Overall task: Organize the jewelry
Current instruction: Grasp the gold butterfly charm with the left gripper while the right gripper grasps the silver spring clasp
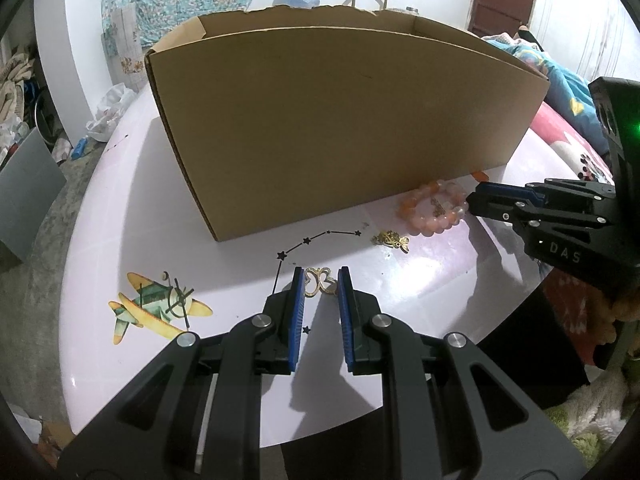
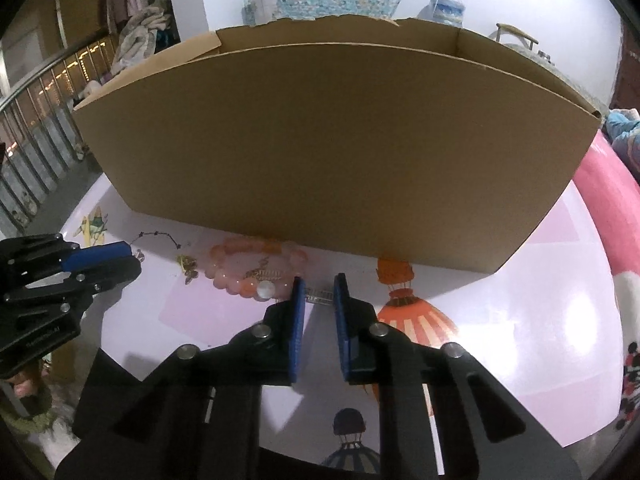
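bracelet (image 1: 434,210) before box (image 1: 340,120), on table (image 1: 420,280)

matt cardboard box (image 1: 320,120), glossy table (image 1: 420,280), glassy beaded bracelet (image 1: 430,210).

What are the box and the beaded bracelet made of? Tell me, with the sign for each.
Box: corrugated cardboard, matte brown, judging by its torn top edge and folded corner.
Beaded bracelet: glossy, translucent pink and orange round beads, possibly stone, glass or plastic; the look cannot settle which.
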Action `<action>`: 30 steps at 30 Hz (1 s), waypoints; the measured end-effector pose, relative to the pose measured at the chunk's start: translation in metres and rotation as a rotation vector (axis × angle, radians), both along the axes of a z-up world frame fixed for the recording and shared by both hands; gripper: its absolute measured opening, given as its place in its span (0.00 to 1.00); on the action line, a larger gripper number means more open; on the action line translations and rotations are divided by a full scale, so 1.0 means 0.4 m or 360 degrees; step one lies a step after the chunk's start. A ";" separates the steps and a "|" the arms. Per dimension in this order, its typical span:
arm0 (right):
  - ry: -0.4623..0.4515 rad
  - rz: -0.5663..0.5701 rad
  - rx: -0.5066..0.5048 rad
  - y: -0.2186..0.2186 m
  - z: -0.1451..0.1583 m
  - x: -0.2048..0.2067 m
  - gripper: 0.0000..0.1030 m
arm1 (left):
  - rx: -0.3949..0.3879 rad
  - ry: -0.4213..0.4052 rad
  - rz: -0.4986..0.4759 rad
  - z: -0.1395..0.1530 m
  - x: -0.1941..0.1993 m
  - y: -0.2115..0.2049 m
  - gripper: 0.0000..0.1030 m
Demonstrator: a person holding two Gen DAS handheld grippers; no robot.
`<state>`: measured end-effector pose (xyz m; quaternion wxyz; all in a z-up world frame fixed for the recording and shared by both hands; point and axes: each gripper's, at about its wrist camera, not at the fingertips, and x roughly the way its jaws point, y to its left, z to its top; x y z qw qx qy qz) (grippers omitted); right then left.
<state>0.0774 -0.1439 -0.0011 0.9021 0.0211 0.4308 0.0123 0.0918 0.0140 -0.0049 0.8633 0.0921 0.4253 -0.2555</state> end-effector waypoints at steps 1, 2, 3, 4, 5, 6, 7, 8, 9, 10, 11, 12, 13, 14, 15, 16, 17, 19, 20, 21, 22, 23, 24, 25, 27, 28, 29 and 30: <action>-0.0001 -0.0003 0.0007 0.000 0.000 0.000 0.15 | 0.0000 0.0000 0.0001 0.000 0.000 0.000 0.15; -0.0003 -0.0005 0.0011 0.000 0.000 -0.001 0.14 | -0.0001 0.0000 0.0001 0.000 0.000 0.000 0.15; -0.0005 -0.0005 0.0012 -0.009 -0.001 -0.002 0.14 | 0.0000 -0.0001 0.0001 0.000 0.000 0.000 0.15; -0.0007 -0.0003 0.0011 -0.009 -0.001 -0.002 0.14 | 0.0000 -0.0001 0.0002 0.000 0.000 0.000 0.15; -0.0009 -0.0003 0.0014 -0.010 -0.002 -0.002 0.14 | 0.0000 -0.0002 0.0001 0.000 0.000 0.000 0.15; -0.0012 -0.0004 0.0021 -0.011 -0.001 -0.002 0.10 | 0.0000 -0.0003 0.0001 0.000 0.001 0.002 0.15; -0.0011 -0.0003 0.0027 -0.013 -0.002 -0.003 0.04 | 0.0001 -0.0003 0.0001 0.000 0.001 0.003 0.15; -0.0007 -0.0002 0.0041 -0.017 -0.002 -0.004 0.03 | 0.0002 -0.0004 0.0003 -0.001 0.001 0.003 0.15; -0.0005 -0.0003 0.0048 -0.019 -0.004 -0.006 0.03 | 0.0001 -0.0004 0.0004 -0.001 0.001 0.003 0.15; -0.0005 -0.0002 0.0047 -0.019 -0.004 -0.006 0.03 | 0.0003 -0.0007 0.0003 -0.001 0.001 0.004 0.15; -0.0004 -0.0002 0.0047 -0.019 -0.003 -0.007 0.03 | 0.0007 -0.0009 0.0003 -0.001 0.001 0.004 0.15; -0.0001 -0.0003 0.0056 -0.019 -0.002 -0.006 0.03 | 0.0011 -0.0010 0.0004 -0.001 0.001 0.004 0.15; 0.0001 0.0000 0.0069 -0.019 -0.002 -0.007 0.03 | 0.0011 -0.0010 0.0004 -0.001 0.001 0.004 0.15; 0.0007 0.0008 0.0081 -0.018 0.000 -0.009 0.03 | 0.0012 -0.0009 0.0006 0.000 0.000 0.004 0.15; 0.0007 0.0012 0.0079 -0.018 0.003 -0.010 0.03 | 0.0012 -0.0010 0.0005 0.000 0.000 0.004 0.15; 0.0000 0.0026 0.0069 -0.015 0.006 -0.013 0.04 | 0.0014 -0.0011 0.0006 -0.001 0.000 0.004 0.15; 0.0000 0.0041 0.0057 -0.015 0.008 -0.015 0.04 | 0.0017 -0.0013 0.0005 -0.001 0.001 0.004 0.15; -0.0014 0.0065 0.0017 -0.015 0.012 -0.015 0.06 | 0.0018 -0.0013 0.0006 -0.001 0.002 0.003 0.15; -0.0023 0.0093 -0.0010 -0.013 0.015 -0.013 0.10 | 0.0018 -0.0013 0.0004 -0.001 0.002 0.003 0.15; -0.0029 0.0112 -0.0031 -0.013 0.018 -0.010 0.13 | 0.0019 -0.0014 0.0004 -0.001 0.001 0.003 0.15; -0.0033 0.0136 -0.0049 -0.015 0.020 -0.006 0.14 | 0.0021 -0.0015 0.0003 -0.001 0.001 0.000 0.15; -0.0016 0.0190 -0.0052 -0.018 0.020 0.005 0.16 | 0.0023 -0.0016 0.0000 -0.001 0.001 0.001 0.15; -0.0003 0.0215 -0.0051 -0.021 0.019 0.010 0.18 | 0.0024 -0.0016 -0.0001 -0.001 0.001 0.001 0.15; 0.0013 0.0247 -0.0052 -0.024 0.017 0.017 0.18 | 0.0024 -0.0016 -0.0002 -0.001 0.001 0.001 0.15; 0.0065 0.0323 -0.0083 -0.026 0.008 0.033 0.17 | 0.0024 -0.0016 -0.0001 -0.002 0.001 0.000 0.15; 0.0063 0.0346 -0.0087 -0.027 0.009 0.035 0.17 | 0.0025 -0.0014 0.0000 -0.002 0.001 0.000 0.15; 0.0087 0.0381 -0.0080 -0.029 0.010 0.041 0.17 | 0.0023 -0.0015 0.0000 -0.002 0.001 0.000 0.15; 0.0109 0.0400 -0.0066 -0.033 0.012 0.046 0.17 | 0.0024 -0.0015 0.0000 -0.002 0.001 0.000 0.15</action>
